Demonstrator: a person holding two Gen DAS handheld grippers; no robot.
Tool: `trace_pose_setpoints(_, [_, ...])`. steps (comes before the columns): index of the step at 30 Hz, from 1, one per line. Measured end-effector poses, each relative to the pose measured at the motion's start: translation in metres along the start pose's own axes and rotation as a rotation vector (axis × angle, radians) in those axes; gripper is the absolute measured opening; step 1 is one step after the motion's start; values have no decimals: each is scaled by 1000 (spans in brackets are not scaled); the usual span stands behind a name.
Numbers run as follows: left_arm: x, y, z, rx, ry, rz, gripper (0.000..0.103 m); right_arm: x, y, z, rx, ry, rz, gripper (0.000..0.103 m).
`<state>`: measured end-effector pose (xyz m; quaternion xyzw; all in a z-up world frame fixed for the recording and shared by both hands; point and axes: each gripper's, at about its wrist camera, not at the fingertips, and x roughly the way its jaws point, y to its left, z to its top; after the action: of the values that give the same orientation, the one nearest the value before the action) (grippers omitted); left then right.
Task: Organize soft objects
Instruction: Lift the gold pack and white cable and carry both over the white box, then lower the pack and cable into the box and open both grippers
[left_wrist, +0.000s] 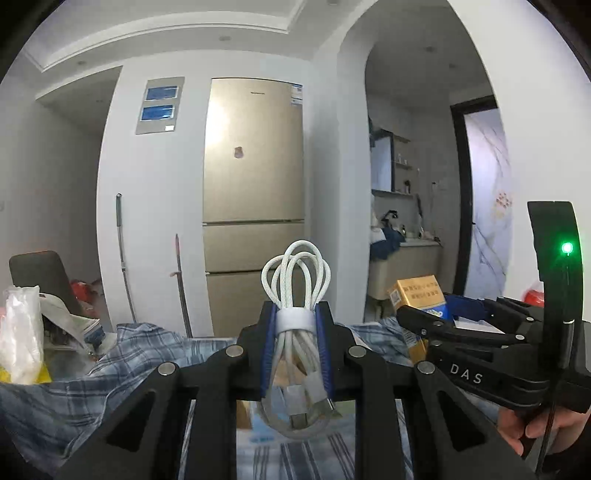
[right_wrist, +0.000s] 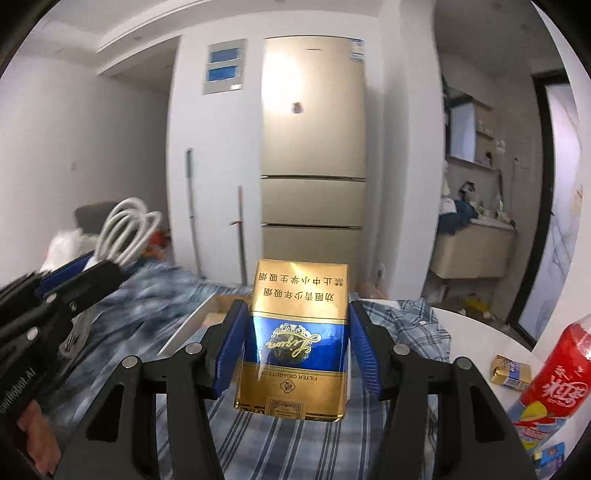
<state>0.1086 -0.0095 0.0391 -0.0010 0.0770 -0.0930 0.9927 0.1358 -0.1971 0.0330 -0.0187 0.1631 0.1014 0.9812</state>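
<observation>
My left gripper (left_wrist: 295, 325) is shut on a coiled white cable (left_wrist: 295, 280) bound with a white strap, held up above a blue plaid cloth (left_wrist: 140, 354). My right gripper (right_wrist: 295, 332) is shut on a gold and blue cigarette pack (right_wrist: 295, 339), held upright and upside down above the same plaid cloth (right_wrist: 295, 446). In the left wrist view the right gripper (left_wrist: 439, 325) holds the pack (left_wrist: 417, 295) at the right. In the right wrist view the left gripper (right_wrist: 96, 273) with the cable (right_wrist: 125, 229) is at the left.
A red drink bottle (right_wrist: 557, 373), a small gold pack (right_wrist: 511, 371) and snack wrappers lie on the white table (right_wrist: 476, 325) at the right. A white plastic bag (left_wrist: 20, 332) and a cap (left_wrist: 62, 314) sit at the left. A fridge (left_wrist: 255, 206) stands behind.
</observation>
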Motion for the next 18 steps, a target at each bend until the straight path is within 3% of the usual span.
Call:
trace_pose_setpoints(7, [46, 11, -9, -28, -48, -9, 23, 43, -9, -5, -3, -96, 4, 53])
trace_pose_setpoints(11, [64, 16, -19, -58, -44, -74, 23, 60, -12, -17, 26, -93, 50, 53])
trace_pose_setpoints(14, [74, 21, -28, -62, -18, -69, 23, 67, -10, -29, -7, -85, 52, 53])
trace_pose_setpoints(18, [94, 28, -43, -68, 80, -48, 23, 76, -10, -41, -18, -38, 61, 53])
